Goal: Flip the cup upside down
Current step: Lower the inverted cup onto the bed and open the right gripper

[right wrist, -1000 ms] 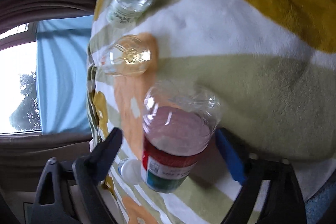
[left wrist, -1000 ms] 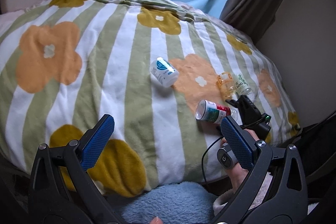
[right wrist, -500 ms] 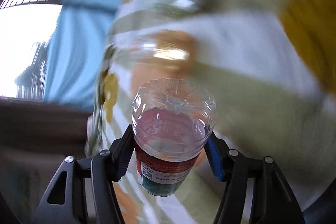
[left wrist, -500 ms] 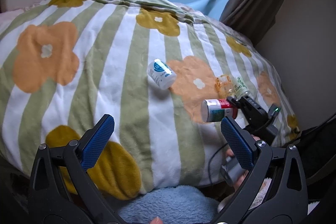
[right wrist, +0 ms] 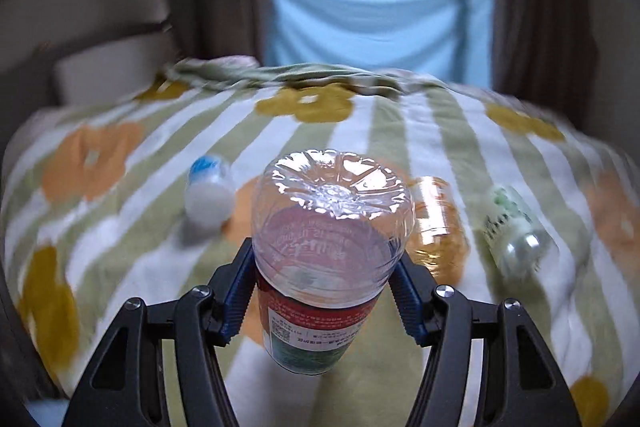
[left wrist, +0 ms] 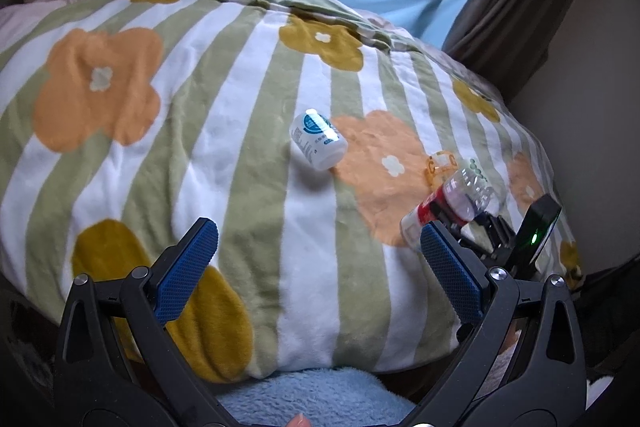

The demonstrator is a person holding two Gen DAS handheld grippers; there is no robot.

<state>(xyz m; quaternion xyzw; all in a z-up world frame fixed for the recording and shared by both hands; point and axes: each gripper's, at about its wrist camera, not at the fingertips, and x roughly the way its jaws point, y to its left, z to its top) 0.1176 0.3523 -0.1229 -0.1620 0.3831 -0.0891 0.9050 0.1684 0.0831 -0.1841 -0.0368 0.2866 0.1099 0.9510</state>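
Note:
My right gripper [right wrist: 326, 291] is shut on a clear plastic cup with a red and green label [right wrist: 326, 247]. The cup's closed clear base points up and away from me, its open end down toward the blanket. In the left wrist view the same cup [left wrist: 452, 201] shows tilted above the blanket at the right, held by the right gripper [left wrist: 464, 217]. My left gripper [left wrist: 316, 267] is open and empty, low over the near edge of the bed.
A flowered striped blanket [left wrist: 200, 131] covers the bed. A white bottle with a blue label [left wrist: 318, 143] [right wrist: 208, 193] lies in the middle. An orange clear cup [right wrist: 438, 227] and a clear green-printed cup [right wrist: 512, 231] lie to the right. Curtains and a wall stand behind.
My right gripper closed on the labelled cup, lifted it off the blanket and rotated it, so its clear base now points up. The left gripper stayed open and nearly still.

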